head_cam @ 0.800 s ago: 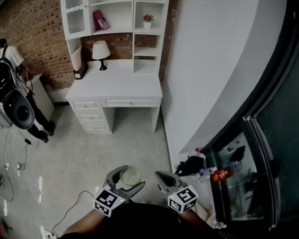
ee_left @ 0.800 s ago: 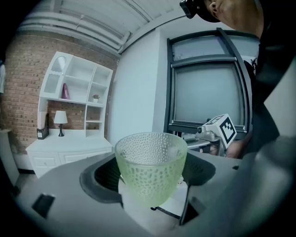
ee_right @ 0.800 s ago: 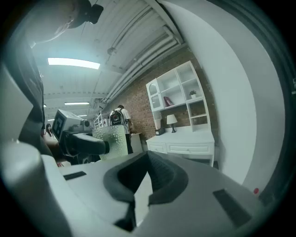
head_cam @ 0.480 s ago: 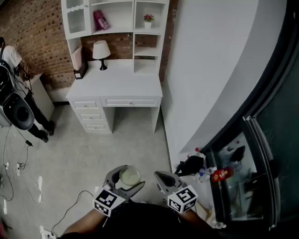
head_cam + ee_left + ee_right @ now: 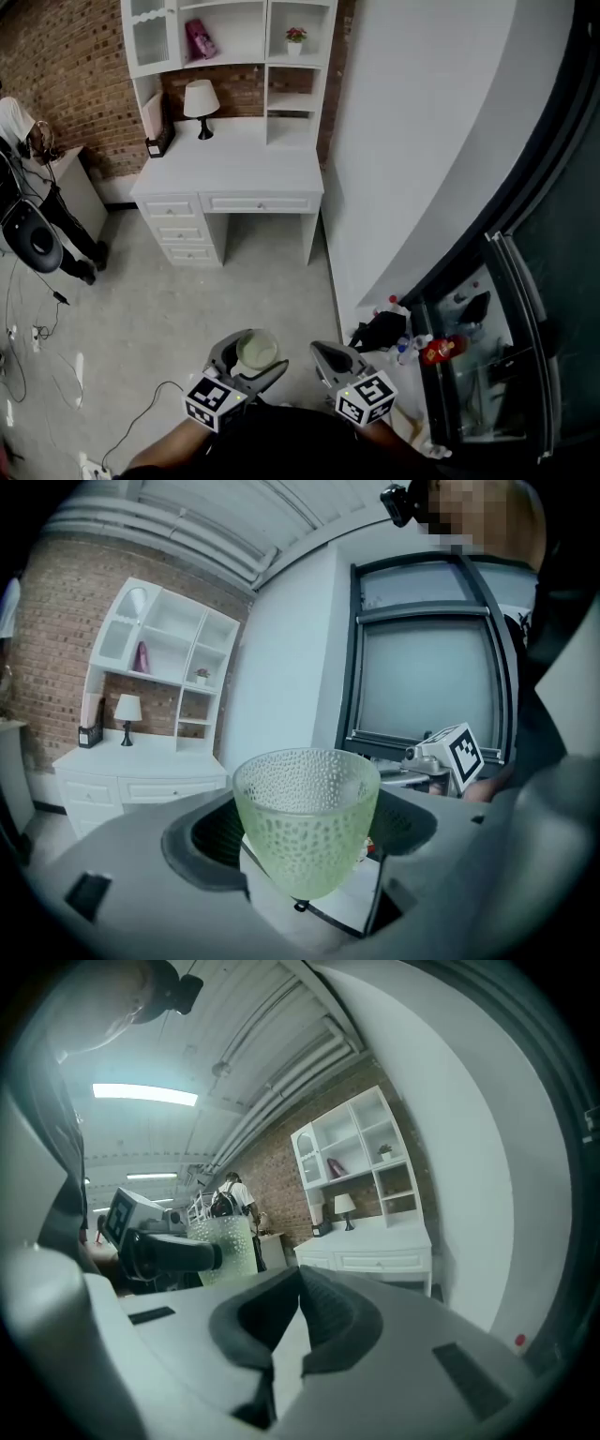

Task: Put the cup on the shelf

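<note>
A pale green dimpled glass cup (image 5: 306, 817) sits upright between the jaws of my left gripper (image 5: 251, 360), which is shut on the cup (image 5: 255, 351) at the bottom of the head view. My right gripper (image 5: 328, 358) is beside it, to the right, with its jaws closed together and nothing between them. In the right gripper view the cup (image 5: 225, 1247) shows at the left. The white shelf unit (image 5: 232, 37) rises over a white desk (image 5: 230, 173) against the brick wall, far ahead of both grippers.
A table lamp (image 5: 199, 103) stands on the desk, a pink thing (image 5: 199, 41) and a small potted plant (image 5: 296, 39) in the shelf compartments. A person (image 5: 28, 141) stands at the left by a white cabinet. A grey wall (image 5: 422, 141) and a dark-framed glass door (image 5: 506, 347) lie right. Cables (image 5: 37, 337) cross the floor.
The view has shifted slightly; the person at the left has moved a little toward the picture's edge. Both grippers and the cup stay as they were.
</note>
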`<control>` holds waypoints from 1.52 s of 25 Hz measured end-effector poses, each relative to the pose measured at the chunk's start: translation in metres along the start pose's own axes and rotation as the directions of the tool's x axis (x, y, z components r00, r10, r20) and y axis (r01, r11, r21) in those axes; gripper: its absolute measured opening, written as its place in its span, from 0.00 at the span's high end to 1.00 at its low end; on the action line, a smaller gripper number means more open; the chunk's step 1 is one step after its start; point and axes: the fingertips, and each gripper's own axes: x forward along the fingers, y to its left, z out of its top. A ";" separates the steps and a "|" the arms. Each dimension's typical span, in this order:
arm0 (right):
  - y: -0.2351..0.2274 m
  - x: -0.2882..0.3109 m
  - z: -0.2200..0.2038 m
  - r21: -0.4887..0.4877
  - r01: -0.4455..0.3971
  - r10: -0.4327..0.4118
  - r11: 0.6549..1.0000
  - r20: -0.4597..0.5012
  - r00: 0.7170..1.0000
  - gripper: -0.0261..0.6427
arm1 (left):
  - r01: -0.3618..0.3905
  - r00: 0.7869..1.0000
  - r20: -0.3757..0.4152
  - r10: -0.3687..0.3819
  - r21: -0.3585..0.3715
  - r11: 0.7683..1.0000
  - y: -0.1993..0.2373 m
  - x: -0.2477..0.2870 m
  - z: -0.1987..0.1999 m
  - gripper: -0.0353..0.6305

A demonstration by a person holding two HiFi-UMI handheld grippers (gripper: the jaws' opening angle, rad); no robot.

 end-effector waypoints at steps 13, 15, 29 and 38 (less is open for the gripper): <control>-0.019 0.001 -0.002 0.047 0.011 -0.010 0.999 -0.016 1.000 0.95 | 0.004 1.000 -0.011 -0.004 -0.017 1.000 0.003 0.021 0.008 0.37; -0.022 0.002 -0.003 0.052 0.012 -0.011 0.999 -0.020 1.000 0.95 | 0.005 1.000 -0.018 -0.006 -0.018 1.000 0.005 0.023 0.006 0.37; -0.065 0.040 -0.001 0.082 0.044 -0.041 0.996 -0.040 0.998 0.95 | 0.056 0.997 -0.050 -0.056 -0.012 0.998 0.040 0.070 0.007 0.37; -0.106 0.106 0.034 0.052 0.056 -0.053 0.997 -0.052 0.997 0.95 | 0.056 0.998 -0.037 -0.056 0.010 0.998 0.108 0.110 0.033 0.37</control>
